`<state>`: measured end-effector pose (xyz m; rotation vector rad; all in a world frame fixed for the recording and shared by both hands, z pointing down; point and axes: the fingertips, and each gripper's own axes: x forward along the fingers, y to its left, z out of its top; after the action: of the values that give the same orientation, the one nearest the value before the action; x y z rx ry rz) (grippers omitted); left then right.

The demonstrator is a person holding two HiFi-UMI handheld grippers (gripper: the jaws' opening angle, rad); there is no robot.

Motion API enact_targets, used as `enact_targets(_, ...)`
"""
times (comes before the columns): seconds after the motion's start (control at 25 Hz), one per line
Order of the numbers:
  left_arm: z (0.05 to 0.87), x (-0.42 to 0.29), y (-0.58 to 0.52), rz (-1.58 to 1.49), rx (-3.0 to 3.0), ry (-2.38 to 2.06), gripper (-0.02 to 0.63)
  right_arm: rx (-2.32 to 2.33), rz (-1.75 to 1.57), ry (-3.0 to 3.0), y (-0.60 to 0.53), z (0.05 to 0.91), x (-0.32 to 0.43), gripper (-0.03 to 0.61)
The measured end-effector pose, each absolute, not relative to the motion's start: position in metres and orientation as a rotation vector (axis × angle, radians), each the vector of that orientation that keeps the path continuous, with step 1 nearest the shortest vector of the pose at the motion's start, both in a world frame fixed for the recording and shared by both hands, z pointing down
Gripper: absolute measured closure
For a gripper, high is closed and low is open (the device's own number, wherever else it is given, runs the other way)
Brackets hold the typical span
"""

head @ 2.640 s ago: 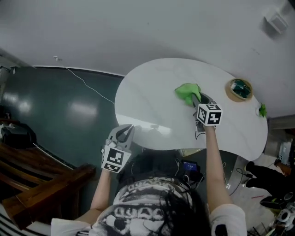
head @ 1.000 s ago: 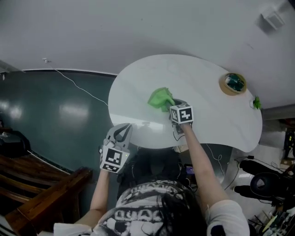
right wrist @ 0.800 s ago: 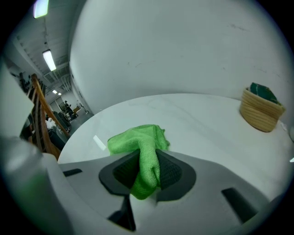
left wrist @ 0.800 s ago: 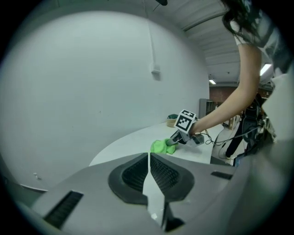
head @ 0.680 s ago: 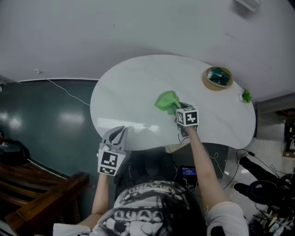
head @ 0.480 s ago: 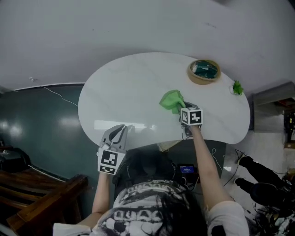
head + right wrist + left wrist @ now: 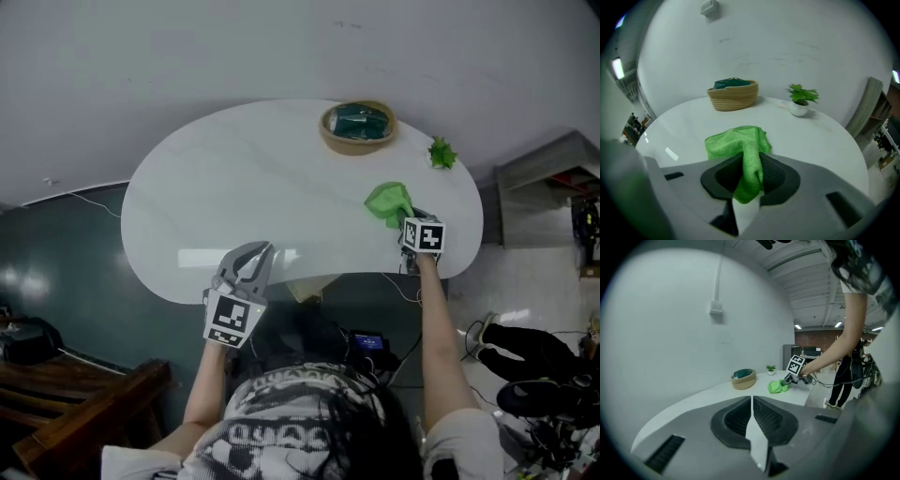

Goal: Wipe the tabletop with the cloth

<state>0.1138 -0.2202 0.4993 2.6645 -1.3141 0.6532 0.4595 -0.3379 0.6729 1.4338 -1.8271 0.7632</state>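
No readable text, brands or numbers, shirt print point(image 7: 274, 396) too blurred to read (white shapes only)

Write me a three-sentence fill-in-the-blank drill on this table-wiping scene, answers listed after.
1. The right tongs are shut on the ____ cloth.
2. The left tongs are shut and hold ____.
3. In the head view, a woven basket stands on the table, left of a small potted ____.

Missing words: green; nothing; plant.
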Motion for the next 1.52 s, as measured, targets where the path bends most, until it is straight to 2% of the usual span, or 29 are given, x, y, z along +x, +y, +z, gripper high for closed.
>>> enact_targets(0.4,0.504,0.178,-0.214,0.73,2.708,-1.208,0.6,1.659,0.843,-1.623,-0.302,0.674,0.629,0.485)
enact_targets(0.6,0.505,0.188,-0.216,0.73,2.707,-1.209,0.6,1.73,0.869,-1.56,-0.29,0.674,0.667,0.485)
enact_targets(0.76,0.504,0.189,-0.212,0.719,2.72,-1.191,0.6,1.77,0.869,-1.565,-0.287,0.666,0.664,0.485)
enact_targets(1.12,0.495,0.139,-0.196,0.681,2.731,-1.226,0.6,1.741,0.787,-1.723,-0.293,0.627,0.571,0.485)
enact_targets(1.28,0.499,0.082,-0.18,0.681,2.678,-1.29,0.601,1.677,0.748,-1.851,-0.301,0.61,0.487,0.485)
enact_targets(1.52,0.508,-0.021,-0.147,0.709,2.577,-1.414,0.601,1.533,0.721,-2.084,-0.302,0.584,0.32,0.485)
